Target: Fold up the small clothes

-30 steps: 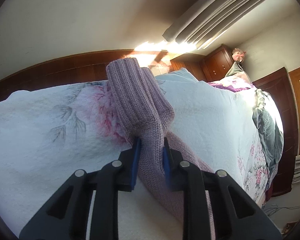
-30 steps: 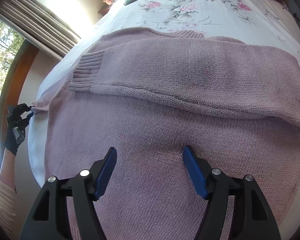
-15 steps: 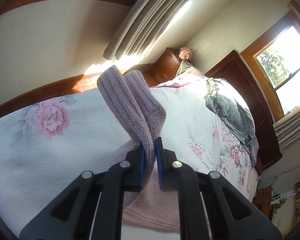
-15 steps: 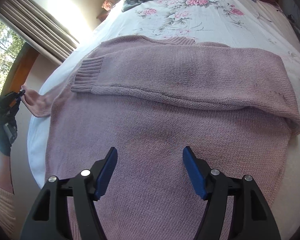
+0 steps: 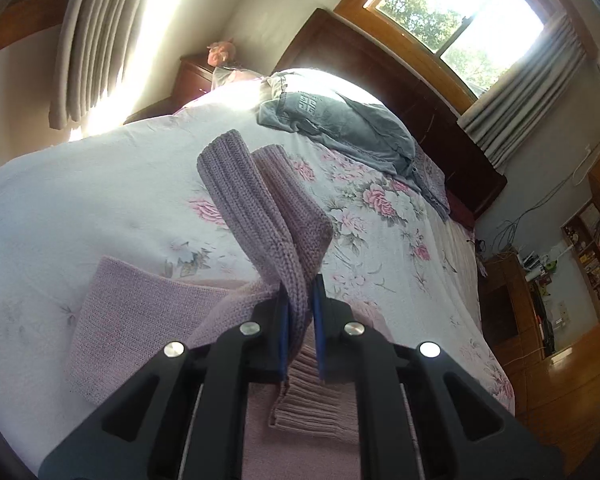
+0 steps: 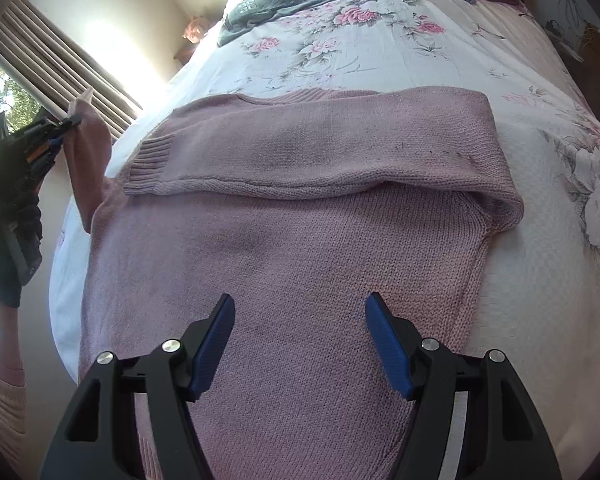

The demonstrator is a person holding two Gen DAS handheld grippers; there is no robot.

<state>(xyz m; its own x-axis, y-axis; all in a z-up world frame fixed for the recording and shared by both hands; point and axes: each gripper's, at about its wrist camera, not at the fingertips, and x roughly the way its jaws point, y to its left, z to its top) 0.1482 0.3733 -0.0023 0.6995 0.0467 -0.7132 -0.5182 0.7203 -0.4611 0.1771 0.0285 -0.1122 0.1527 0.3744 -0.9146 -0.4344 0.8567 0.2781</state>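
The sweater [image 6: 300, 240] was dusty pink knit with ribbed cuffs. The bedspread [image 6: 380, 52] was white with pink roses and grey-green leaves. Garments [image 5: 340, 128] at 12 o'clock were grey. Tool pads [image 6: 214, 348] were blue on black frames.

Left gripper [image 5: 300, 312] fingers clamped tight and raised, right gripper [image 6: 300, 316] fingers spread wide

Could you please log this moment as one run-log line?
left gripper: shut on pink knit sweater's ribbed cuff, lifted | right gripper: open above sweater | floral bedspread
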